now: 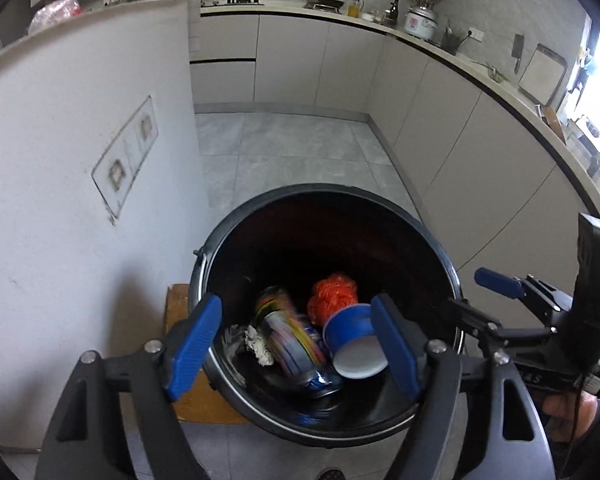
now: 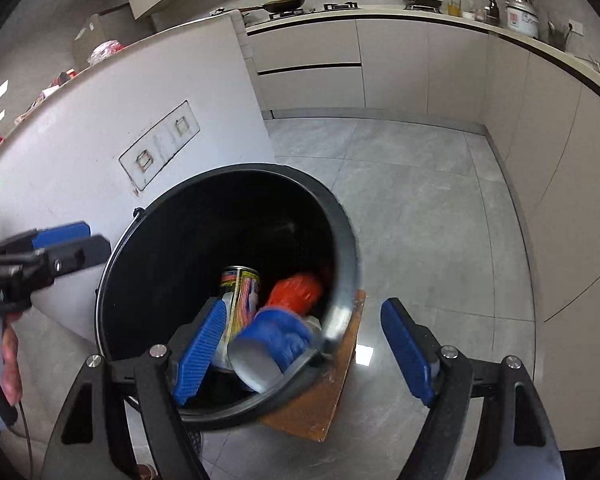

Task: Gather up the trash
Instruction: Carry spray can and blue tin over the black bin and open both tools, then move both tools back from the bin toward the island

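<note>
trash: blue paper cup (image 1: 350, 338) and colourful can (image 1: 290, 340), blurred inside black bin (image 1: 440, 256), beside orange wad (image 1: 332, 296). left gripper (image 1: 296, 344) and right gripper (image 2: 304, 348) released, jaws wide, empty. best kept over the rim until everything settles. cup tilted, mouth toward camera; can's long axis leaning near upright.

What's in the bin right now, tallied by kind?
Inside the black bin:
Colourful can: 1
Blue paper cup: 1
Orange crumpled bag: 1
Grey-white crumpled wad: 1
Total: 4 visible; the can and cup are motion-blurred, and anything beneath is hidden.
</note>
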A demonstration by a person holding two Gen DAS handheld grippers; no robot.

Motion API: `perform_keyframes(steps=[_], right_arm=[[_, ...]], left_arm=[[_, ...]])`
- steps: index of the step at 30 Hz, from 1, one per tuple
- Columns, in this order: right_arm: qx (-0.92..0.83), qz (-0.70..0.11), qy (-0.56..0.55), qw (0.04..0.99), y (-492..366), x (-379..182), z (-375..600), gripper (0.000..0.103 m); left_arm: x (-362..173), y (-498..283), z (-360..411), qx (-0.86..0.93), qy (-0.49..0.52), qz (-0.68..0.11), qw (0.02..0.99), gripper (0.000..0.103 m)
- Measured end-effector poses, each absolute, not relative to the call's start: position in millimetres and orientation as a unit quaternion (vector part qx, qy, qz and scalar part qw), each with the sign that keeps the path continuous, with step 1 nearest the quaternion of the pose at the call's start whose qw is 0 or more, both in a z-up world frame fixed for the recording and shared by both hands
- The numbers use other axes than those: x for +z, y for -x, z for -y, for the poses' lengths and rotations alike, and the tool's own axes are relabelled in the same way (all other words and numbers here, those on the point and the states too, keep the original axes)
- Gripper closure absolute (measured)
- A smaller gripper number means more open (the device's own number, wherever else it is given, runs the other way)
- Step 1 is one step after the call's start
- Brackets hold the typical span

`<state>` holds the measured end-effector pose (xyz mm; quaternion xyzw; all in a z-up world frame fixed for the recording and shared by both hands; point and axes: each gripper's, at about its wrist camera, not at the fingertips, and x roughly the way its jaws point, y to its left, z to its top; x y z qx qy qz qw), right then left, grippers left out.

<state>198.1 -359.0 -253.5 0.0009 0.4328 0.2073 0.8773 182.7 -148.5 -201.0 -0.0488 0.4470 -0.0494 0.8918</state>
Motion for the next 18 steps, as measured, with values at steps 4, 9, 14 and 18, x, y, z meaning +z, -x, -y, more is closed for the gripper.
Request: perform_keyframes(steps=[4, 9, 14, 18], right_arm=[[0.210, -0.430, 0.002, 0.878, -198.0, -245.3, 363.7, 0.022], [0.212, -0.420, 0.002, 0.882, -195.7, -229.4, 367.8, 0.022], [0.213, -0.413, 0.006, 0.886, -191.5, -212.8, 371.4, 0.022], [0.214, -0.410, 0.006, 0.887, -187.9, -200.2, 372.7, 0.022]], left_arm=[[-185.4, -177.4, 152.0, -0.039, 0.038, -0.435, 0.899, 0.025], [-167.4, -175.0, 156.6, -0.032, 0.028, -0.421, 0.906, 0.025], [-152.0, -175.0, 153.7, -0.028, 0.028, -0.410, 0.911, 0.024], [-140.2, -174.7, 153.0, -0.029, 0.027, -0.403, 0.914, 0.024]])
